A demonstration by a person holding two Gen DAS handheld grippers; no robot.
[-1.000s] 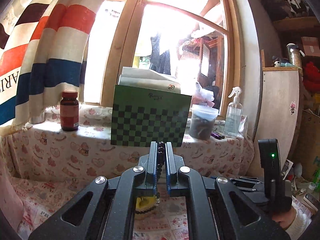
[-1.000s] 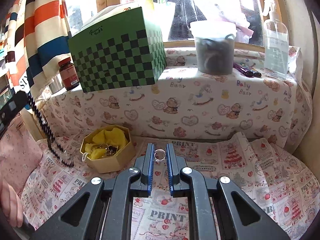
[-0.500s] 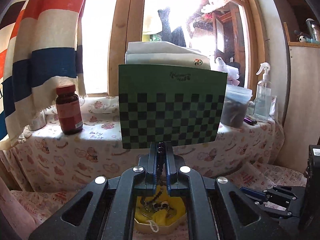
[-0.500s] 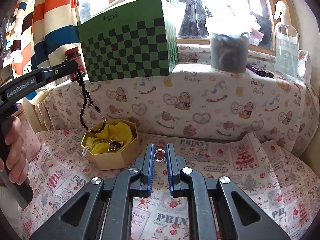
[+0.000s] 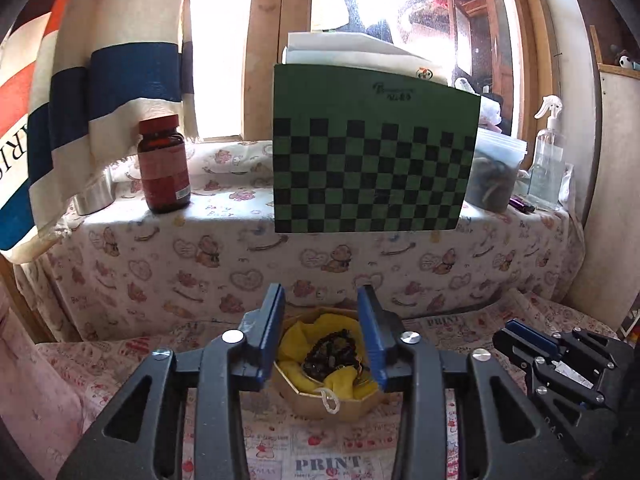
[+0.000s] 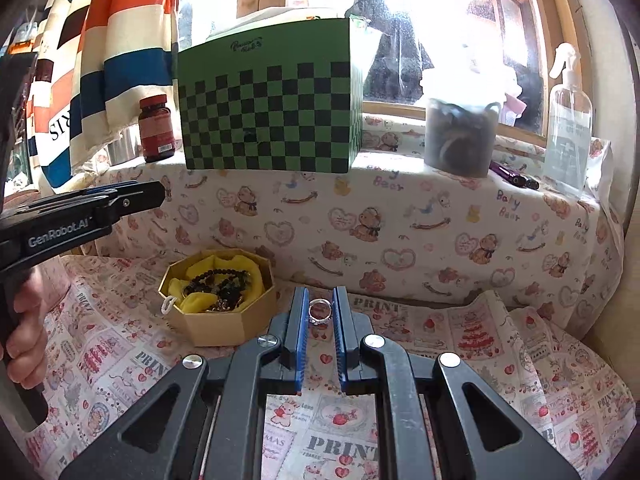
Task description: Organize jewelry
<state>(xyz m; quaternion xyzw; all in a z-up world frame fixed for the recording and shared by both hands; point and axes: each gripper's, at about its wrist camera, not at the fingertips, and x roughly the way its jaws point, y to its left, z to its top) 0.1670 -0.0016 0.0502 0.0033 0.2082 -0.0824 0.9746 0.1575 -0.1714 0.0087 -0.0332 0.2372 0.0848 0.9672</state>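
An octagonal tan box (image 6: 224,320) lined with yellow cloth stands on the printed cloth; it also shows in the left wrist view (image 5: 320,402). A black bead string (image 6: 218,280) lies coiled inside it, also seen in the left wrist view (image 5: 330,352). My left gripper (image 5: 322,300) is open and empty, held above the box; in the right wrist view it (image 6: 158,192) comes in from the left. My right gripper (image 6: 319,298) is shut on a silver ring (image 6: 319,312), just right of the box. It shows at the right of the left wrist view (image 5: 504,334).
A cloth-covered ledge behind carries a green checkered box (image 6: 268,100), a brown pill bottle (image 6: 156,128), a lidded tub (image 6: 462,136), a spray bottle (image 6: 568,120) and pens (image 6: 512,176). A striped curtain (image 5: 100,60) hangs at the left.
My left gripper opened and let the black bead string fall into the box, after carrying it over from the left. My right gripper kept its hold on the ring.
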